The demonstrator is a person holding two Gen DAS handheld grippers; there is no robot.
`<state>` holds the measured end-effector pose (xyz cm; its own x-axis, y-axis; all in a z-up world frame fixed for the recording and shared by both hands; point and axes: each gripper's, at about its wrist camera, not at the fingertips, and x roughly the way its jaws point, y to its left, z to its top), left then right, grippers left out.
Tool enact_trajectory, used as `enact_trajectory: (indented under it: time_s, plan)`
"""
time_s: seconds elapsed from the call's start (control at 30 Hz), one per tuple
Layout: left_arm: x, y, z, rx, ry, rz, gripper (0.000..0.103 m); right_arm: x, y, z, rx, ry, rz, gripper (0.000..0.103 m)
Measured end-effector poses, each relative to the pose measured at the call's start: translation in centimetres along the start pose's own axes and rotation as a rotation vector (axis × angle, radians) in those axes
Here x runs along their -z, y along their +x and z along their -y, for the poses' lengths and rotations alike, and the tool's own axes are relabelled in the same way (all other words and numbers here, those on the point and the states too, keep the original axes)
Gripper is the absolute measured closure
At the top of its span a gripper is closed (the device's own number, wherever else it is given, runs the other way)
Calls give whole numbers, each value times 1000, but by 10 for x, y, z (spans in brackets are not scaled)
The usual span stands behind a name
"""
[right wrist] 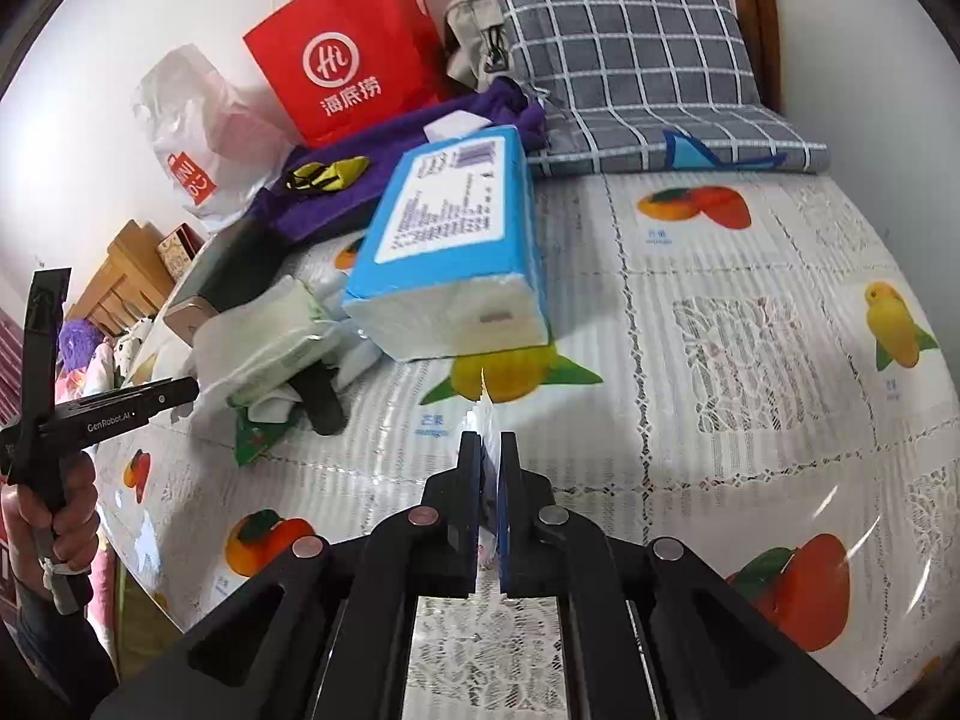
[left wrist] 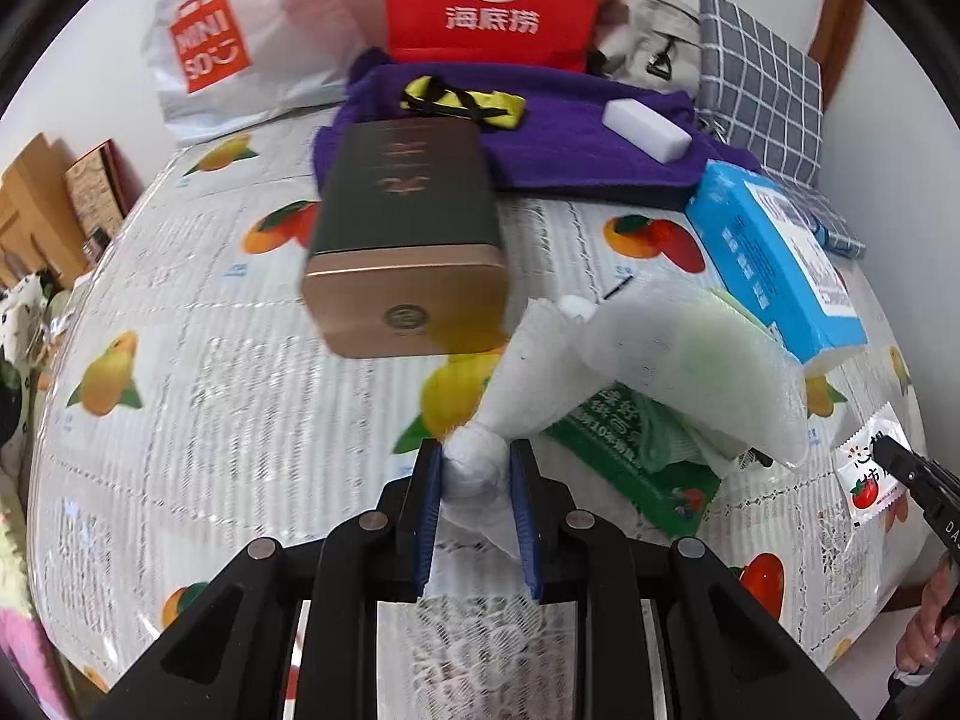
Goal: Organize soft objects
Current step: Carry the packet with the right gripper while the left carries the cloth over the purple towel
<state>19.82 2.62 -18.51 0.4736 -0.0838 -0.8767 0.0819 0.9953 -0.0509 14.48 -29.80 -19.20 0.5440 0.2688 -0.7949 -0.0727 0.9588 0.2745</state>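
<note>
- Your left claw (left wrist: 475,468) is clamped on the knotted end of a white foam net sleeve (left wrist: 660,360), which lifts off the counter (left wrist: 210,360) near the green packet (left wrist: 636,462) and right of the gold-capped tin (left wrist: 408,264).
- This looks like the pick-up step; next, carry the sleeve clear and set it with the other soft things, perhaps by the purple towel (left wrist: 570,132).
- Your right claw (right wrist: 491,450) pinches a thin sachet (right wrist: 485,414) edge-on; its print is unreadable there.
- What the sleeve holds is hard to tell.

Right gripper (right wrist: 491,450) jaws pinch a thin sachet (right wrist: 485,414); blue tissue pack (right wrist: 450,228) lies beyond on the tablecloth (right wrist: 750,312).
</note>
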Motion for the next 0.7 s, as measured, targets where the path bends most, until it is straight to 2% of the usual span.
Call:
enact_trajectory:
  time_s: [0.37,0.7]
  plan:
    - [9,-24,-29,-49,-63,24,81,-9,-20,-11,28,-6,36,99]
    - [5,-51,-41,-39,-104,76,81,-23,-42,-26,31,-37,82,99]
